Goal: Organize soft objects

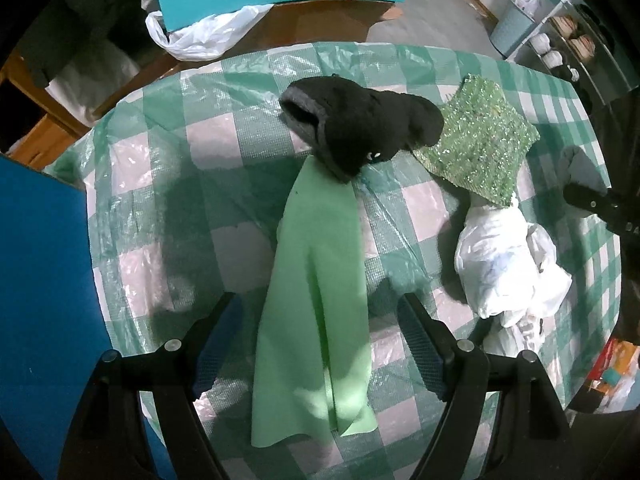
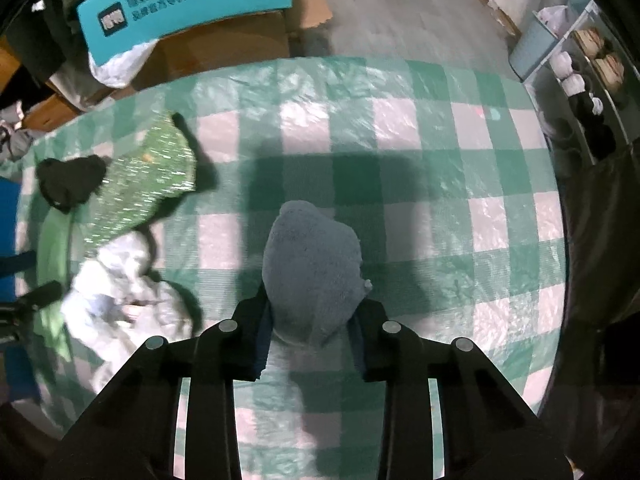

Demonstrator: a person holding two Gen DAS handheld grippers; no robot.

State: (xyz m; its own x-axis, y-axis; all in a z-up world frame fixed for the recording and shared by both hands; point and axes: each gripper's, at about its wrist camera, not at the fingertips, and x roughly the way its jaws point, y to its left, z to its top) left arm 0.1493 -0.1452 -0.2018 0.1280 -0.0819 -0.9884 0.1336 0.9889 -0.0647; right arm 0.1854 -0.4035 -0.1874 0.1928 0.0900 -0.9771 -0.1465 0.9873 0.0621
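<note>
Right gripper (image 2: 310, 344) jaws pinching the limp grey sock (image 2: 314, 272) at its near end; left gripper (image 1: 320, 344) jaws gaping, straddling the light green cloth (image 1: 316, 304).

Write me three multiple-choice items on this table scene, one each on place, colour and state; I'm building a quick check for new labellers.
1. Where does the black fuzzy item lie?
A. on the far end of the light green cloth
B. under the white plastic bag
C. on the floor

2. What colour is the soft bundle between the right tongs?
A. red
B. grey-blue
C. yellow

3. How do the left tongs stand?
A. clamped on the sequin piece
B. holding the bag
C. open, astride the green cloth

Answers: 1 A, it overlaps the cloth's top end. 2 B, the right wrist view shows grey-blue fabric. 3 C, both fingers stand clear of the cloth.
</note>
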